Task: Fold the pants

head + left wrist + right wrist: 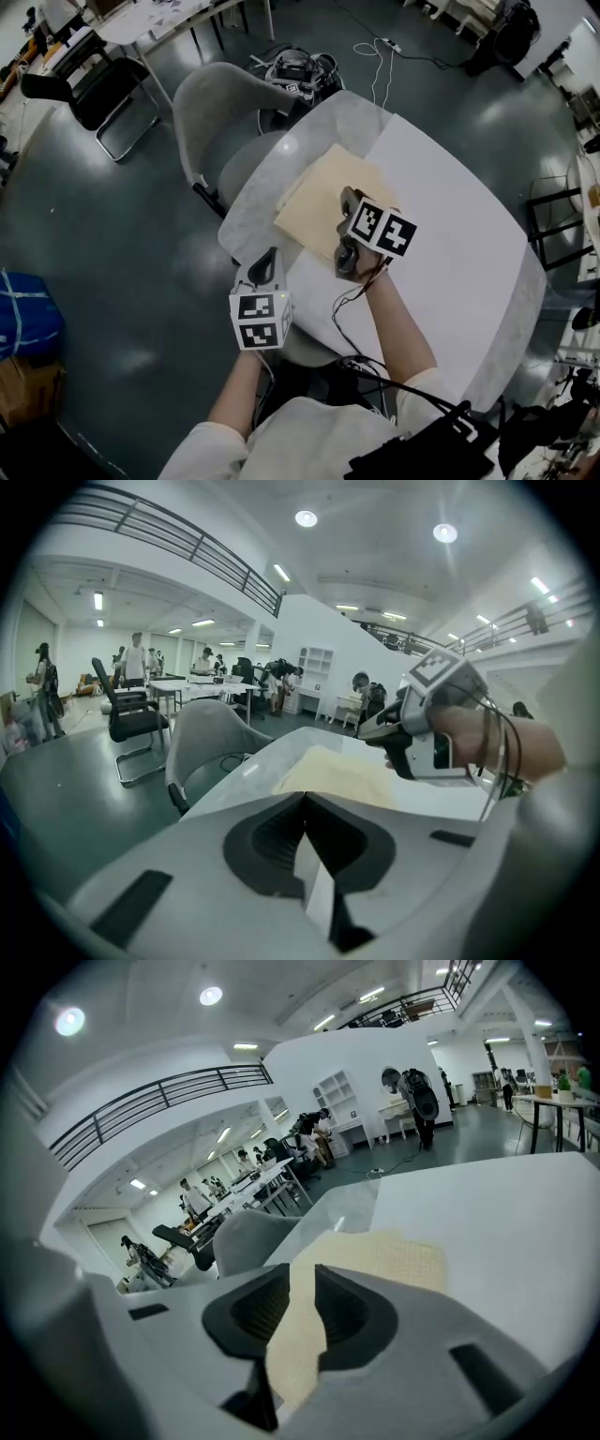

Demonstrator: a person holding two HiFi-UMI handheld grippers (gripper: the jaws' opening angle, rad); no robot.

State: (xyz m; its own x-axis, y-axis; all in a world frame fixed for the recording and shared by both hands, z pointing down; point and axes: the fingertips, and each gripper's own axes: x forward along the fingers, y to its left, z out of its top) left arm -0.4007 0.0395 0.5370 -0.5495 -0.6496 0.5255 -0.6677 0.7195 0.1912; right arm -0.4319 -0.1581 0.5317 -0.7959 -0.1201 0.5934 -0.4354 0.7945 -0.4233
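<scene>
The white bench (450,272) with rounded corners fills the middle of the head view. A grey chair (216,112) stands just beyond its edge at 11 o'clock.

The pants (314,202) lie flat on the bench, toward 11 o'clock from its middle and close to the edge by the chair. They form a cream, roughly rectangular stack with one corner poking out at 9 o'clock.

The cloth looks light, soft and limp, and the right gripper view shows a fine grid weave. I judge it would sag from any single pinch, and the layers could slide over each other. The safest hold is probably on a corner or along an outer edge, biting through every layer. With one claw at each end, the fold should stay square.

The right claw (302,1274) hangs over the pants' near side, toward 5 o'clock. It is released: its jaws stand apart, the cream cloth shows in the gap and nothing is pinched. The left claw (302,799) sits near the bench's edge at 7 o'clock, short of the pants. It is clenched, tips together on nothing.
</scene>
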